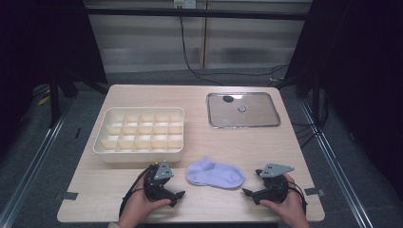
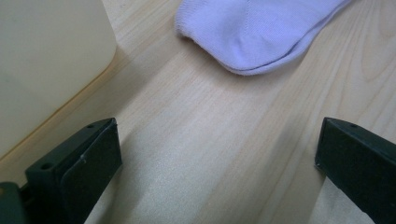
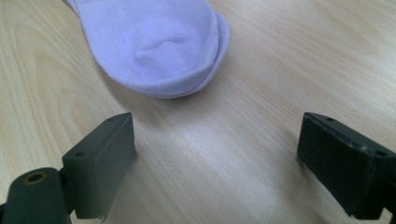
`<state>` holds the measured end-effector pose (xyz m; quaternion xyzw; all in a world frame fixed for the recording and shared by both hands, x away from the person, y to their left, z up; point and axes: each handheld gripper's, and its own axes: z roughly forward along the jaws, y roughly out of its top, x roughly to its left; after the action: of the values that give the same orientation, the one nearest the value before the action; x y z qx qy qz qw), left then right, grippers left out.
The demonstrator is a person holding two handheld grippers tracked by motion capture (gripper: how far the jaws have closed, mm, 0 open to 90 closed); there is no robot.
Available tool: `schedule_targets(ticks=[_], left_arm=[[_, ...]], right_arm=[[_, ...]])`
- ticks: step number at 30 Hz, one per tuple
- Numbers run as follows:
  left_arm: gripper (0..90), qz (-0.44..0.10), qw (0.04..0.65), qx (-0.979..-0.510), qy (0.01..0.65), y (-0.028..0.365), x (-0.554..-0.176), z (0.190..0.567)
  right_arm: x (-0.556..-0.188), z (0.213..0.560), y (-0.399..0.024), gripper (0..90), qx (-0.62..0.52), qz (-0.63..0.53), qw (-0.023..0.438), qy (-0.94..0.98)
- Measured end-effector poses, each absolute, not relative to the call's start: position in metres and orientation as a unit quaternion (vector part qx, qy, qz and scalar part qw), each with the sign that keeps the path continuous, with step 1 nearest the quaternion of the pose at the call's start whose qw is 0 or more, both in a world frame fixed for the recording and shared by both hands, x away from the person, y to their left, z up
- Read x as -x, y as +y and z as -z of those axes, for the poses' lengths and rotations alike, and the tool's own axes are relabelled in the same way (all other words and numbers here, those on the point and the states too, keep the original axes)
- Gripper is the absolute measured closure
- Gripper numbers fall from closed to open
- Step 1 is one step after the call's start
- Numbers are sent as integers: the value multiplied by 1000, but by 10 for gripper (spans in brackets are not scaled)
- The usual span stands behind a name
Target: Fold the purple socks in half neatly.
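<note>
A pale lilac sock lies flat on the wooden table near its front edge, between the two hand-held grippers. My left gripper rests on the table left of the sock, open, its jaws wide apart over bare wood with the sock's cuff end ahead of them. My right gripper rests on the table right of the sock, open too, with the sock's rounded toe just ahead of its jaws. Nothing lies between either pair of jaws.
A cream divided organiser box with several compartments stands behind the left gripper; its wall is close on that gripper's left. A metal tray sits at the back right. Cables cross the floor beyond the table.
</note>
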<state>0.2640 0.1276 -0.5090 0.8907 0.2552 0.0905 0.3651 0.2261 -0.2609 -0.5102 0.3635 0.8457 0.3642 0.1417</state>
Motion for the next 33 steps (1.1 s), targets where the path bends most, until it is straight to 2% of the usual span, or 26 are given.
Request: schedule_targets(ticks=[6,7,9,10,11,12,15,16,17,18,20,21,24,25,33], left_arm=[[20,-90,359,-892,260,128,-264,506],[108,-86,355,-894,260,129,-265,504],[183,-72,358,-892,267,132,-266,500],[183,-59,360,-888,278,133,-267,497],[190,-44,365,-886,282,133,-268,493],[199,-44,365,-886,282,133,-268,493],[218,-33,375,-882,283,130,-267,482],[234,-13,380,-876,295,128,-269,478],[249,-13,380,-876,295,128,-269,478],[269,5,385,-872,302,126,-273,477],[294,10,384,-872,303,123,-274,476],[330,10,382,-874,301,121,-275,475],[372,17,379,-874,304,116,-278,472],[372,19,380,-872,307,114,-279,472],[373,16,363,-875,318,97,-290,467]], right_arm=[[-225,507,-261,201,-364,-358,138,849],[-225,505,-261,262,-358,-357,134,852],[-223,503,-260,310,-353,-354,133,856],[-223,503,-260,310,-353,-354,133,856],[-222,500,-259,382,-348,-360,132,855],[-222,500,-259,382,-348,-360,132,855],[-220,492,-258,483,-343,-374,133,851],[-219,490,-258,532,-343,-378,129,850],[-219,490,-258,532,-343,-378,129,850],[-219,490,-258,590,-340,-379,120,852],[-218,490,-257,603,-339,-377,116,854],[-218,489,-257,646,-336,-375,117,856],[-217,488,-257,668,-338,-380,116,853],[-218,488,-258,690,-338,-381,115,853],[-218,488,-256,696,-333,-378,116,856]])
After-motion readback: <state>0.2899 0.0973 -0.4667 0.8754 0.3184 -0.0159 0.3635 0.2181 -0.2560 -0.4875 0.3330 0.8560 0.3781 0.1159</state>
